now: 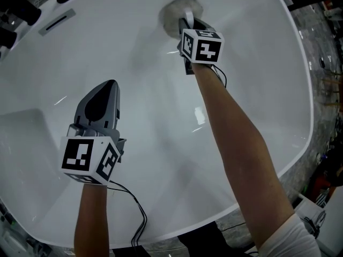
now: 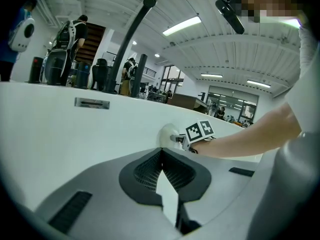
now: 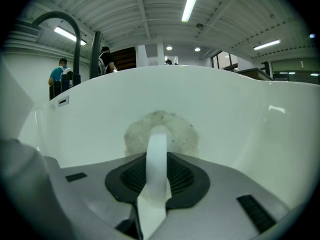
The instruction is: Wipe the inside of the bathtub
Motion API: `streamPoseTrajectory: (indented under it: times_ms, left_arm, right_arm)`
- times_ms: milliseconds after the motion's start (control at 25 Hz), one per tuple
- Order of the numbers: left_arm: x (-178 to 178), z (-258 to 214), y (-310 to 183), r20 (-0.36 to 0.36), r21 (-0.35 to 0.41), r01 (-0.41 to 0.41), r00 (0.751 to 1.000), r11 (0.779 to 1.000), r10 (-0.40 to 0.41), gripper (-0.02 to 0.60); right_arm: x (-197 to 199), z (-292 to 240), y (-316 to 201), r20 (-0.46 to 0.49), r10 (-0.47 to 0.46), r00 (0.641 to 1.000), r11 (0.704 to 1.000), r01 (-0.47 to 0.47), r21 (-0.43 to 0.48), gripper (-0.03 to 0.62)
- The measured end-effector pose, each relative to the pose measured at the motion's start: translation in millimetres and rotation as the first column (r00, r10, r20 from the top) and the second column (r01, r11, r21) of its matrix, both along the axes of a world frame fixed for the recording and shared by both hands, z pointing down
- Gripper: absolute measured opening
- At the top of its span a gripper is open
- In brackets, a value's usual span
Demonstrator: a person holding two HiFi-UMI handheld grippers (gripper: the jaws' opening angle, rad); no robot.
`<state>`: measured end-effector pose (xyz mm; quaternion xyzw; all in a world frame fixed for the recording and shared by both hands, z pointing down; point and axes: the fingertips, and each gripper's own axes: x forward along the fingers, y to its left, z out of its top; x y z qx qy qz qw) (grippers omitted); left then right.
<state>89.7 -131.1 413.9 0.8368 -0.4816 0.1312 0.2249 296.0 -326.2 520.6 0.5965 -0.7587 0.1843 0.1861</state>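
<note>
Closest to me, my left gripper [image 1: 109, 85] hangs over the near part of the bathtub's [image 1: 252, 63] white inside. Its jaws are closed tip to tip with nothing between them. Ahead of it and to its right, well apart, my right gripper [image 1: 188, 24] reaches to the far wall. Its jaws are clamped on the white strap [image 3: 158, 149] of a round greyish scrubbing pad [image 1: 178, 8]. That pad lies flat against the tub wall just beyond the jaw tips. Far to the left of the pad, the overflow slot [image 1: 57, 22] sits in the wall.
</note>
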Motion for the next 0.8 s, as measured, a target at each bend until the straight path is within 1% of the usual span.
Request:
streamPoseTrajectory:
  times_ms: [200, 440, 640, 800]
  left_arm:
    - [-22.7, -7.6, -10.4, -0.004, 0.002, 0.007, 1.000, 1.000, -0.007, 0.011]
    - [-57.6, -11.3, -0.8, -0.010, 0.004, 0.032, 0.999, 0.999, -0.032, 0.011]
    - [-89.6, -9.5, 7.4, -0.006, -0.003, 0.052, 0.999, 0.999, -0.052, 0.011]
    - [-112.1, -10.1, 13.2, -0.007, -0.007, 0.060, 0.998, 0.998, -0.060, 0.011]
  right_arm:
    - [-36.8, -3.9, -10.5, 0.008, -0.023, 1.000, 1.000, 0.023, -0.004, 0.098]
    - [-72.7, -6.4, -2.8, 0.014, -0.041, 0.999, 0.999, 0.041, -0.008, 0.098]
    - [-97.5, -3.8, 2.1, 0.022, -0.032, 0.999, 0.999, 0.032, -0.012, 0.098]
    - [-127.7, -2.0, 9.3, 0.023, -0.060, 0.998, 0.998, 0.060, -0.019, 0.098]
